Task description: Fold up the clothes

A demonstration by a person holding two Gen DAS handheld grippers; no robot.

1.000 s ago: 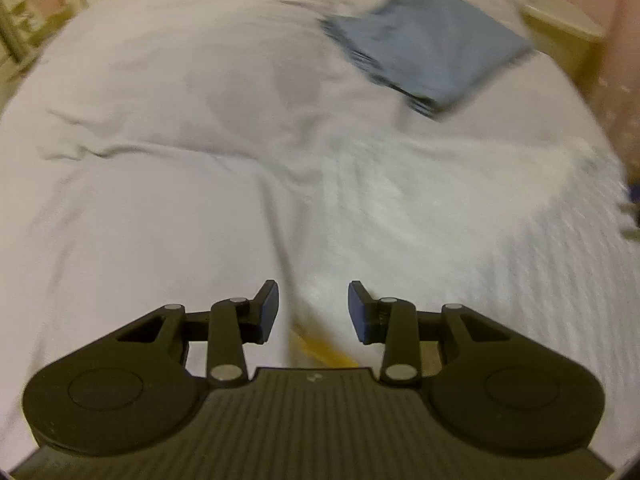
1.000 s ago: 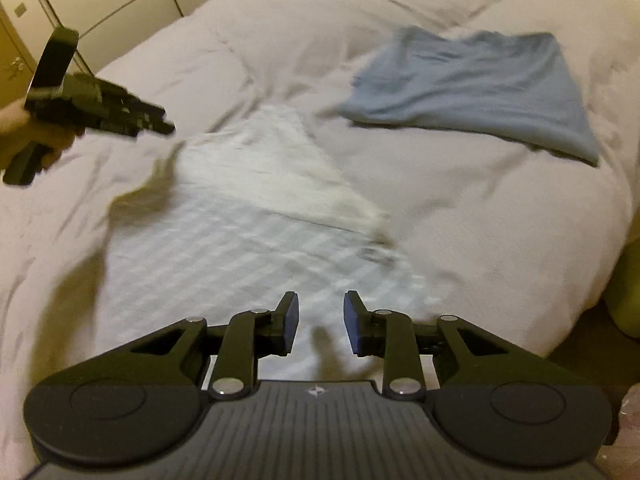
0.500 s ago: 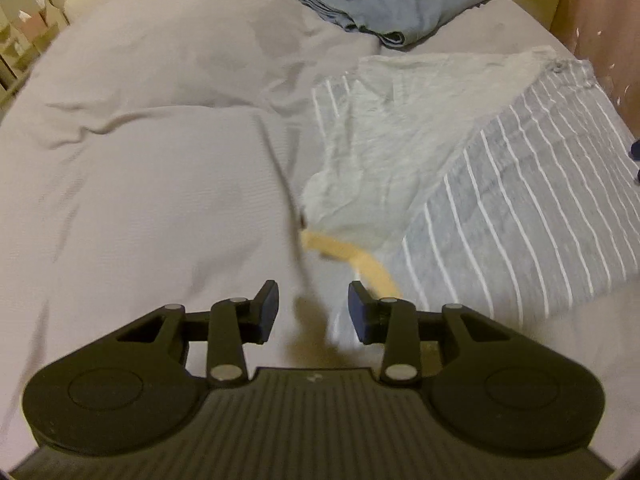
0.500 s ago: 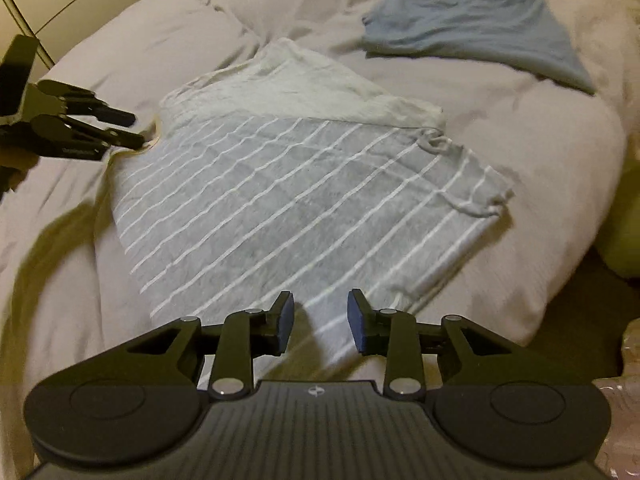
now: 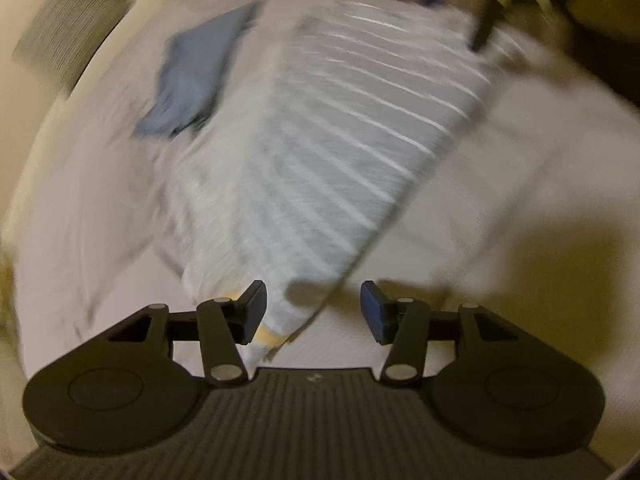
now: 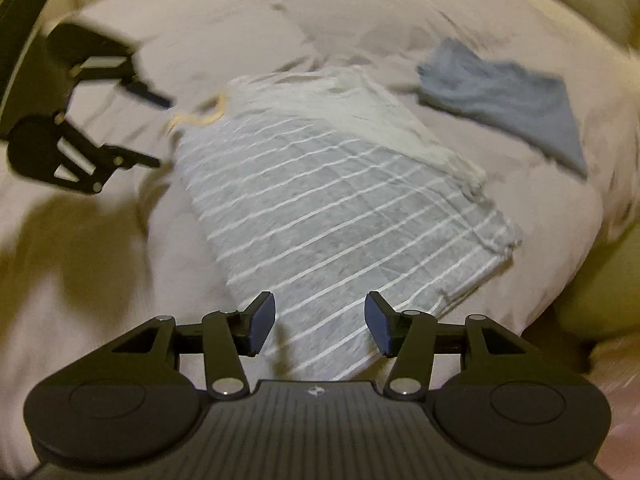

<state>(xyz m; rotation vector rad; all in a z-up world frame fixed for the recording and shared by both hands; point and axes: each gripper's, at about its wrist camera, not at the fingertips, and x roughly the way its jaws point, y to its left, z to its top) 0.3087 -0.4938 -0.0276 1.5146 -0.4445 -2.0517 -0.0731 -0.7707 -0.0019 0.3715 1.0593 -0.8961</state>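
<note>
A grey shirt with white stripes (image 6: 336, 208) lies flat on the bed, its pale inner side turned over along the far edge, its yellow-trimmed collar (image 6: 200, 118) at the far left. My right gripper (image 6: 320, 322) is open, empty, over the shirt's near corner. My left gripper (image 5: 312, 310) is open and empty with the collar end (image 5: 272, 334) between its jaws; it also shows in the right wrist view (image 6: 156, 128) beside the collar. The left wrist view is blurred.
A folded blue garment (image 6: 508, 100) lies on the bed beyond the shirt; it also shows in the left wrist view (image 5: 188, 80). The bed cover (image 6: 240, 20) is rumpled. The bed edge drops off at the right (image 6: 592, 280).
Both grippers have opened wider. The left gripper has swung around to the collar end of the shirt. The right gripper has closed in on the shirt's near corner.
</note>
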